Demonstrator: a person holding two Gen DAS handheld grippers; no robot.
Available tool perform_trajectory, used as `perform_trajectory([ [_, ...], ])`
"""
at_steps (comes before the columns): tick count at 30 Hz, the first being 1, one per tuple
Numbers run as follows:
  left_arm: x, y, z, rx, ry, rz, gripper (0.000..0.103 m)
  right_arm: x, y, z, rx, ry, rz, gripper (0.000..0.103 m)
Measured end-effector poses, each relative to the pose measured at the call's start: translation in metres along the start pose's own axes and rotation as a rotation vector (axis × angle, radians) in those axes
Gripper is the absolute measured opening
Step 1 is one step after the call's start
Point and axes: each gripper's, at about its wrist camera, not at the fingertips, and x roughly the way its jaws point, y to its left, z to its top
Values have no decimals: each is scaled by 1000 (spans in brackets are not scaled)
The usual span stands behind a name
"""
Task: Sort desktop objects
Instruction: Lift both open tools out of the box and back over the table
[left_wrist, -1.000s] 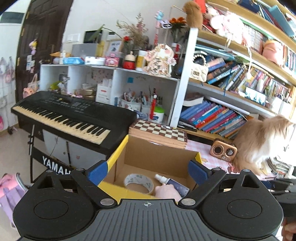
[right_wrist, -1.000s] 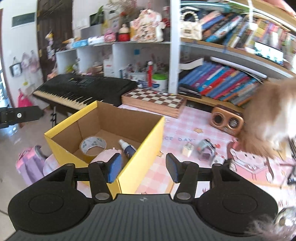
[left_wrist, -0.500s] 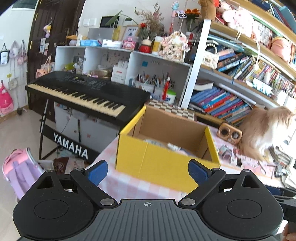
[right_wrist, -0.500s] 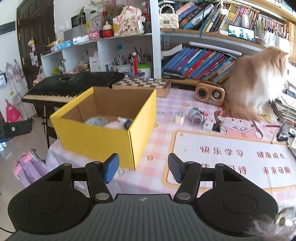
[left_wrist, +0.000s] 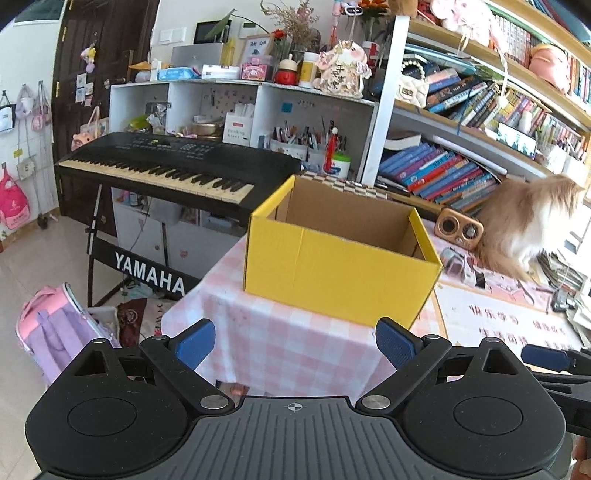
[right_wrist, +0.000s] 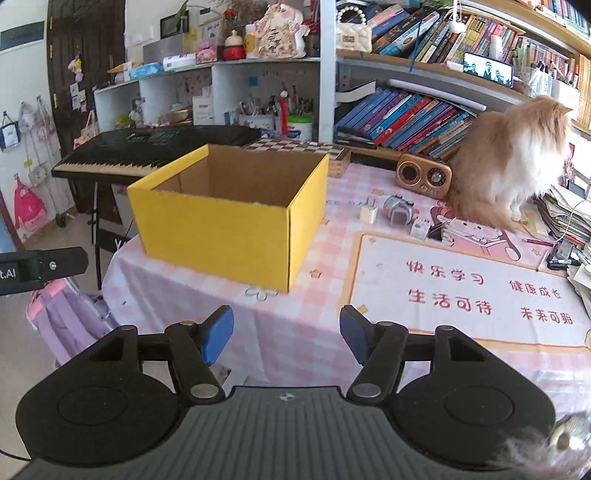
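Note:
A yellow cardboard box (left_wrist: 340, 273) (right_wrist: 225, 236) stands open-topped at the left end of the pink checked table (right_wrist: 295, 332). Its contents are hidden from both views. My left gripper (left_wrist: 295, 343) is open and empty, in front of the box and off the table edge. My right gripper (right_wrist: 286, 332) is open and empty, over the table's front edge to the box's right. Small items lie behind the box: a white charger (right_wrist: 368, 213), a grey round gadget (right_wrist: 397, 214), a small white block (right_wrist: 421, 229) and a binder clip (right_wrist: 439, 230).
A fluffy orange cat (right_wrist: 509, 162) sits at the table's far right beside a wooden speaker (right_wrist: 424, 177). A printed pink mat (right_wrist: 469, 291) covers the right side. A black keyboard (left_wrist: 166, 170) stands left of the table, a pink backpack (left_wrist: 48, 328) on the floor. Bookshelves line the back.
Both grippers have pulled back and down from the box, from over its opening to beyond the table's front edge. The tape roll and bottle inside are no longer visible.

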Motion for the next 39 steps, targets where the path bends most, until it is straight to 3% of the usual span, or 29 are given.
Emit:
perform_trajectory([
  [20, 4, -2, -25, 42, 99, -64, 96, -7, 5, -22, -4, 86, -44, 71],
  [27, 17, -17, -38, 92, 175, -104, 96, -6, -3, -27, -10, 114, -86, 77],
  [39, 31, -59, -40, 165, 197, -205, 96, -9, -43, -35, 63, 135, -181, 80],
])
